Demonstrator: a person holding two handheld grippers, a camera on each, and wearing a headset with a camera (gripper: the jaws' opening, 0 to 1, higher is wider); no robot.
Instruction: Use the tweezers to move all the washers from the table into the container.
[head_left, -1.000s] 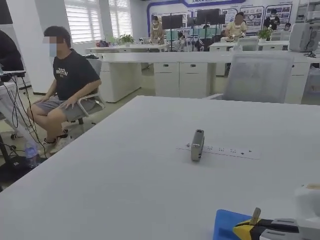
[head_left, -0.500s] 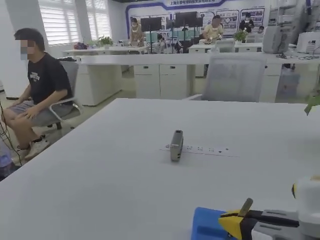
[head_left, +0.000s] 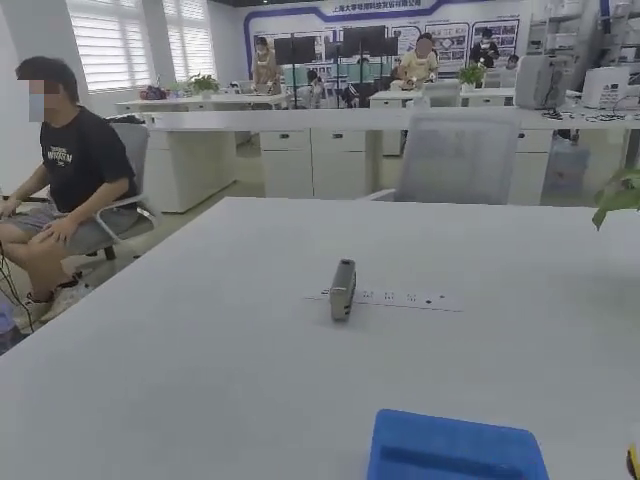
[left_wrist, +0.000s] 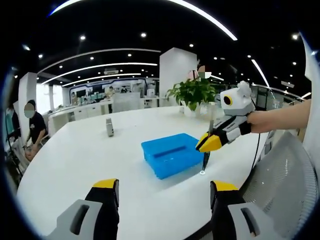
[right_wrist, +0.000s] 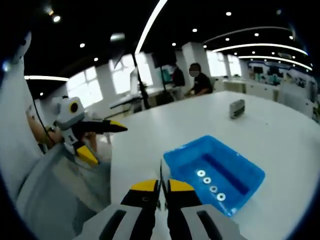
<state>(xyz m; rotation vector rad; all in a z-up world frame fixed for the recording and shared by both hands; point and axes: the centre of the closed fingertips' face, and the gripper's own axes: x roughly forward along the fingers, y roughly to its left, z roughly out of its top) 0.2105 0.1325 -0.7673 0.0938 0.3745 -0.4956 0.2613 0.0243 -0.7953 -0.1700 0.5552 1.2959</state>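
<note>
White tabletop (head_left: 200, 380), carrying a blue rectangular plastic container (head_left: 458, 452) at its near edge, long side along that edge. Four silver washers (right_wrist: 210, 185) lie inside in a row along the container's length. Right gripper (right_wrist: 160, 186): jaws closed on thin metal tweezers (left_wrist: 206, 159), long axis near upright, tips down at the tabletop just beside a container corner. Small bright ring at the tips, too small to identify. Left gripper (left_wrist: 162, 187): jaws wide apart, held off the tabletop's edge. Small grey device (head_left: 343, 290) stands mid-tabletop.

Container (head_left: 450, 422) cut by bottom edge; tweezers (right_wrist: 161, 176) mostly hidden between jaws.
</note>
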